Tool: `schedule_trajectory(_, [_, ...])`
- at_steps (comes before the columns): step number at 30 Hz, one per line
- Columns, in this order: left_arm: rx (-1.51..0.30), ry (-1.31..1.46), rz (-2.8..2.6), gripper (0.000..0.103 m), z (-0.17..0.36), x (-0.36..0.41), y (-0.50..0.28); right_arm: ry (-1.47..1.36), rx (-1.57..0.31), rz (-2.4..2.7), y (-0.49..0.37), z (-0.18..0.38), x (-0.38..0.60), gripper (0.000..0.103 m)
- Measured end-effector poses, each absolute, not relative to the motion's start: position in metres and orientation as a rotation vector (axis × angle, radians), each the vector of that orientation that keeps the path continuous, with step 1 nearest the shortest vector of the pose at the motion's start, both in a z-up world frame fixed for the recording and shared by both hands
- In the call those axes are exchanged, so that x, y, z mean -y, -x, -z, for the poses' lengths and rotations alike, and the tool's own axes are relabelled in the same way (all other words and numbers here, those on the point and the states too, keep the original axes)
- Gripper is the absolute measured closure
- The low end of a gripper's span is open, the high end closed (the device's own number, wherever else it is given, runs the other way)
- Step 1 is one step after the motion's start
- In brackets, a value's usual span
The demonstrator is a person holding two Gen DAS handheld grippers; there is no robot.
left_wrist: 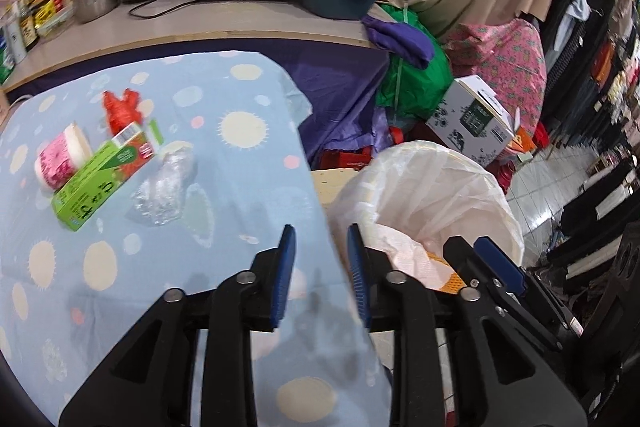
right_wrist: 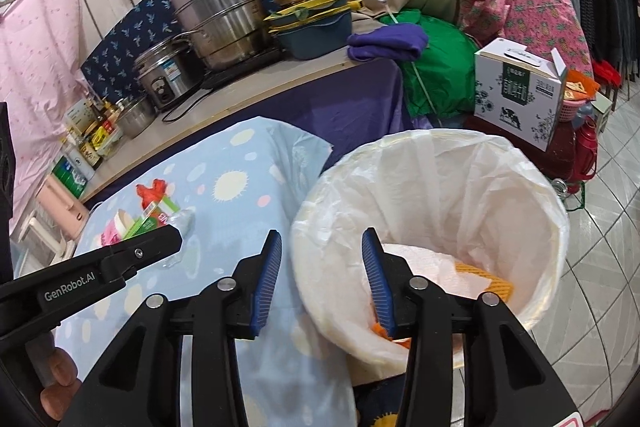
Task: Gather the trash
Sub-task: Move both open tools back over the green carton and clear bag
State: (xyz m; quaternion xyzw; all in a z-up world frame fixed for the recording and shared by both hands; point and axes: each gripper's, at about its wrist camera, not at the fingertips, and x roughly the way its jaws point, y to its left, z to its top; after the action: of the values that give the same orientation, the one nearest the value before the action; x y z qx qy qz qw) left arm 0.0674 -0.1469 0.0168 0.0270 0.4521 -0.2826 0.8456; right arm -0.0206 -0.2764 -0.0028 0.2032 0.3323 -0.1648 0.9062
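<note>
Beside the crinkly lined bin (right_wrist: 432, 211), both ribbed tools (left_wrist: 322, 277) (right_wrist: 322, 281) gape empty.

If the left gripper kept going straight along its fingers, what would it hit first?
Probably the light blue dotted tablecloth near its right edge, just beside the white-lined round trash bin. The left gripper is open and empty. Depth is unclear, so it might graze the bin's rim instead.

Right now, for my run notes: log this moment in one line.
left gripper: open, empty | right gripper: open, empty | green carton, pink cup on table | trash bin: lined, holds trash
</note>
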Motion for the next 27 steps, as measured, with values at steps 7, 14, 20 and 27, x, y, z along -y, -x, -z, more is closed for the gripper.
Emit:
schedule_trajectory(7, [-0.957,0.004,0.493,0.059,-0.011,0.092,-0.084,-0.378,-0.706,0.277,-0.003,0.001,0.238,0.055])
schedule_trajectory(14, [-0.972,0.046,0.388,0.05,0.001,0.038,-0.1,-0.344,-0.731,0.221,-0.025,0.005,0.196,0.05])
schedule_trajectory(20, [-0.985,0.068,0.306,0.049,0.014,-0.004,-0.112,-0.314,-0.762,0.173,-0.047,0.013,0.165,0.049])
schedule_trajectory(27, [-1.003,0.089,0.225,0.049,0.029,-0.045,-0.128,-0.308,-0.805,0.121,-0.08,0.028,0.135,0.049])
